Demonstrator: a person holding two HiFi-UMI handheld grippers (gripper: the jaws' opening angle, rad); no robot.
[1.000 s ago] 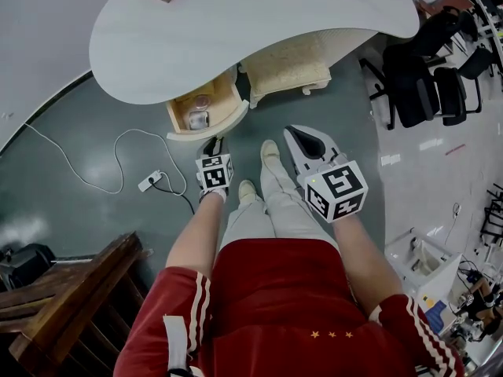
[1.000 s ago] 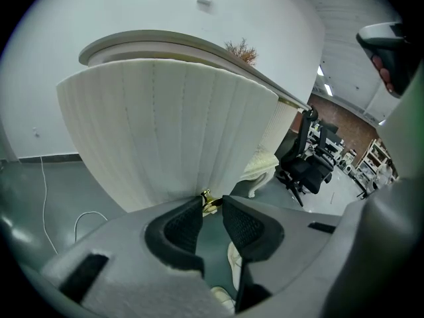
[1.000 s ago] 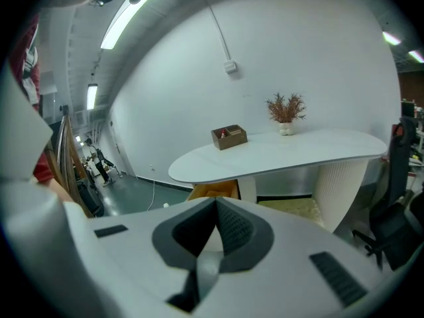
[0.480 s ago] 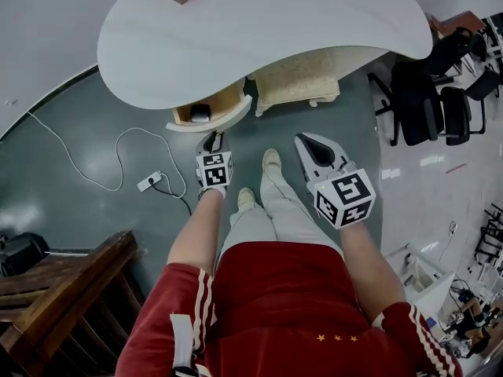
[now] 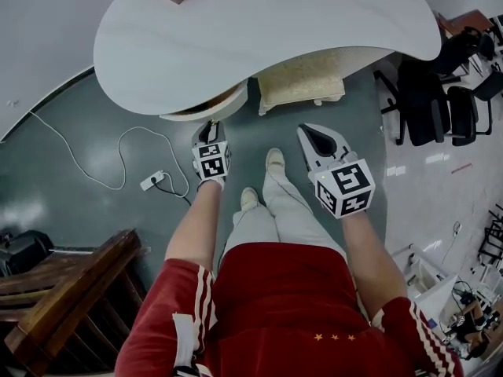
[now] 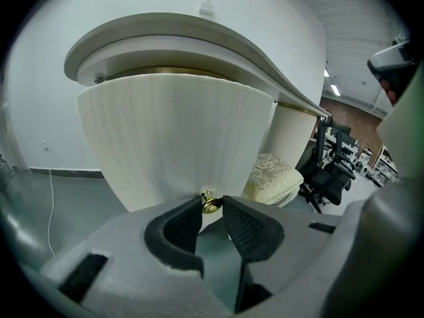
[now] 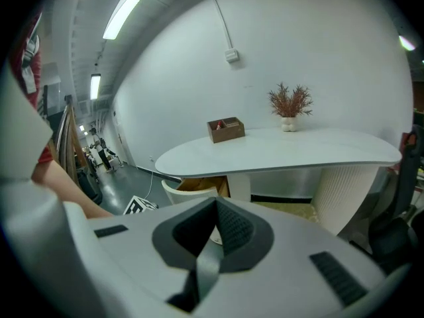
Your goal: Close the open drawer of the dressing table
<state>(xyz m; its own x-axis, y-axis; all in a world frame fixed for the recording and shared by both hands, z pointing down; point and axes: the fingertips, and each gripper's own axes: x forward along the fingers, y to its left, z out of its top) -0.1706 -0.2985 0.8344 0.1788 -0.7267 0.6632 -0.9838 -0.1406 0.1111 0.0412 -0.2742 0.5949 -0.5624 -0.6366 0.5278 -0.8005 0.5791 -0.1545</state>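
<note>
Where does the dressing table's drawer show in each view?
Head view: drawer under the tabletop's left edge, above the left gripper.
Left gripper view: ribbed front fills the centre, knob gripped between the fingers.
Right gripper view: lower left of centre, beneath the tabletop.
Shared landmark: the white tabletop.

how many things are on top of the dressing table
2: a brown wooden box toward the left of the dressing table, and a white pot of reddish dried sprigs to its right, in the right gripper view. None seems hidden.
</note>
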